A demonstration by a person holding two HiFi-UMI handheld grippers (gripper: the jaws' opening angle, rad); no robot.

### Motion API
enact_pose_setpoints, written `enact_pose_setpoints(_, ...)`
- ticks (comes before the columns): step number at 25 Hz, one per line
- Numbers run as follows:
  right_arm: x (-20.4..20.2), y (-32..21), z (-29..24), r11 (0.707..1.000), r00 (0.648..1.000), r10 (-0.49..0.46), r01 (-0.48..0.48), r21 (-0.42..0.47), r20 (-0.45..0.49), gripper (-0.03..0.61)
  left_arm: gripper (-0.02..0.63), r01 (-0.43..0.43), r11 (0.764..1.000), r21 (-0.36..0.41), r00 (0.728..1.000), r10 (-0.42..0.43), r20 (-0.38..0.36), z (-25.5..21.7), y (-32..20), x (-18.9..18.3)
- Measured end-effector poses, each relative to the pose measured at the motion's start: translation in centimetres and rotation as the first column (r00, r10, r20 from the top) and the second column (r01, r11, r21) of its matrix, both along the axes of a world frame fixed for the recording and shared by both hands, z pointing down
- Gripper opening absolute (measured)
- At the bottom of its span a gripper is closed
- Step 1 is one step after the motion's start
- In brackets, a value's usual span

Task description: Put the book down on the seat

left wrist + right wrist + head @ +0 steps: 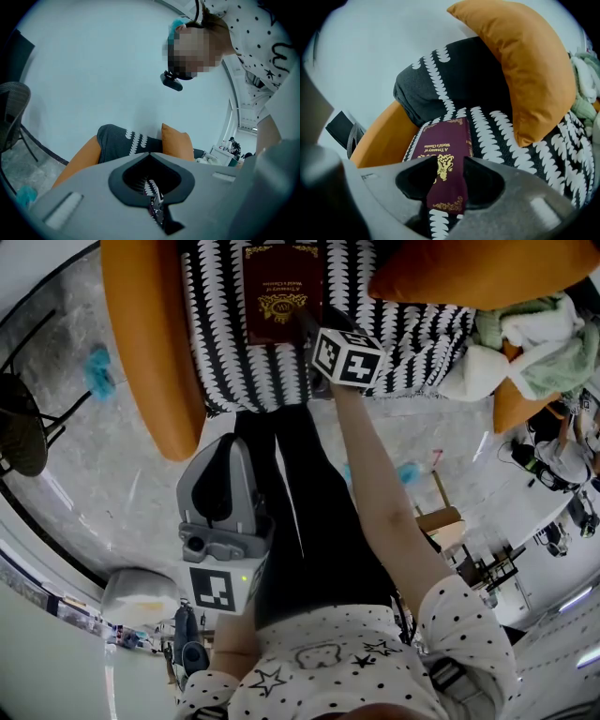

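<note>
while the book [443, 145] lies flat on the patterned seat [497, 140], the right tongs [450, 173] are held apart above its near end, nothing gripped, left tongs [152, 197] seen closed and empty

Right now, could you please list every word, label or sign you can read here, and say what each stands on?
"A Treasury of World's Classics": gold title on the maroon book, upside down in the right gripper view.
The same title in the head view: too small to read.
Marker cube: black-and-white squares only, no letters.
Nothing else is readable.
</note>
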State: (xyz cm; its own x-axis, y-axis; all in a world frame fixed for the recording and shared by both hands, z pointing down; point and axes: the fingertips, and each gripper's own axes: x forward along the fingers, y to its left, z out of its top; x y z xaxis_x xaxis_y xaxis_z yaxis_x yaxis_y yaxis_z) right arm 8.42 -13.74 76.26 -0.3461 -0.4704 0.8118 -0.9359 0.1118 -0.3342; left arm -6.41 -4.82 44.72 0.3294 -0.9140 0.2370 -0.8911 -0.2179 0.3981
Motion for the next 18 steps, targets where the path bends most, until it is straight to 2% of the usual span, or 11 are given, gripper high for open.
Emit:
enact_pose_setpoints(2, 0.2, 0.0, 0.0, 1.000, 1.000, 0.010, -0.009, 0.023, -0.025, 0.083, -0.004, -0.001, 1.000, -0.020, 1.000, 0.001, -0.001, 0.7, 0.5, -0.1)
enact_pose_setpoints(5, 0.6, 0.0, 0.0, 0.999, 0.998, 0.016, -0.014, 0.032, -0.054, 0.001, -0.003, 0.000, 1.000, -0.017, 1.000, 0.000, -0.002, 0.7, 0.3, -0.1)
enact_pose_setpoints(18, -0.2, -0.7, -1.9, 0.999, 0.998, 0.008, -0.005, 0.043, -0.060, -0.006, -0.003, 0.014, 1.000, 0.005, 1.000, -0.014, -0.004, -0.8, -0.5, -0.6)
